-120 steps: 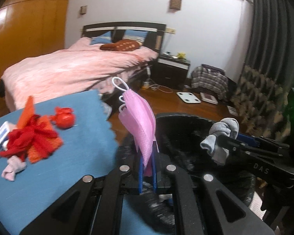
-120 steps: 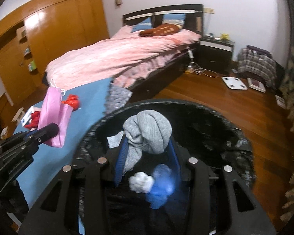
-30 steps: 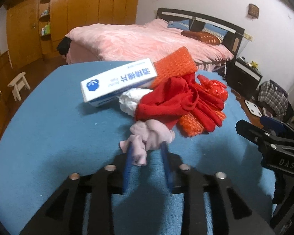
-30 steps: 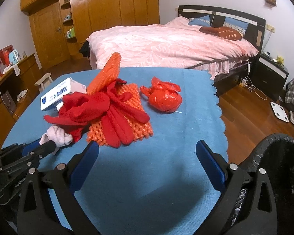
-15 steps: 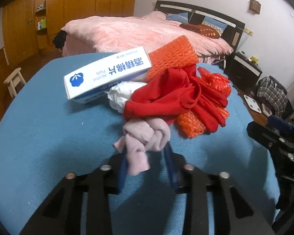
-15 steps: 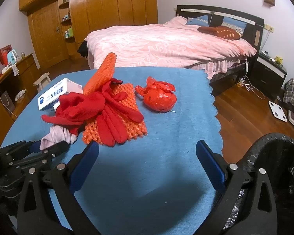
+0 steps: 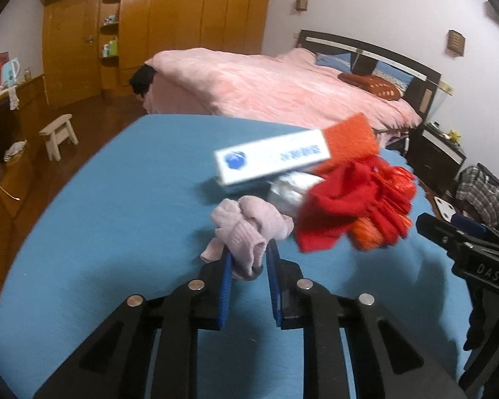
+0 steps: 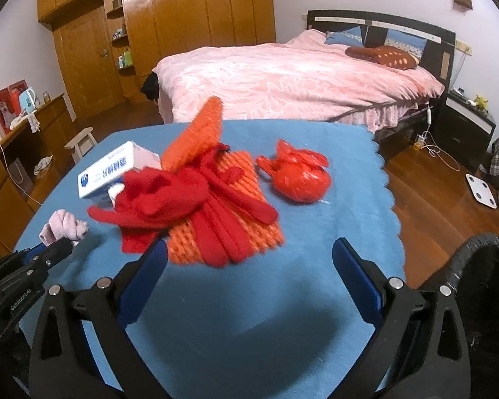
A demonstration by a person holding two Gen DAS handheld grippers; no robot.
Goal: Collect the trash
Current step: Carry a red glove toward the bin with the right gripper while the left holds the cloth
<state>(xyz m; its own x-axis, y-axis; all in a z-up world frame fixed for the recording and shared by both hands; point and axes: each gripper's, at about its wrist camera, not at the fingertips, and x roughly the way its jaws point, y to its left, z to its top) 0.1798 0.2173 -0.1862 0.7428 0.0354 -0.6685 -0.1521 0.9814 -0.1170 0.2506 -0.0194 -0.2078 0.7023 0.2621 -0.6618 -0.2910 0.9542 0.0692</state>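
Pink sock (image 7: 249, 232) now lifted off tbl, L gripper (image 7: 248, 262) closing on it.

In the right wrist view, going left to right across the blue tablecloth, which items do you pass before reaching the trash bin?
Pink sock in the left gripper → white and blue box → red cloth on the orange mesh → red plastic bag → black trash bin.

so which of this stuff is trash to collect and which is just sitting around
For the job:
- pink sock, between the closing left gripper fingers
- red cloth
- orange mesh pad
- red bag
- white box
- black bin

Just there:
- bed
- white stool
- floor scale
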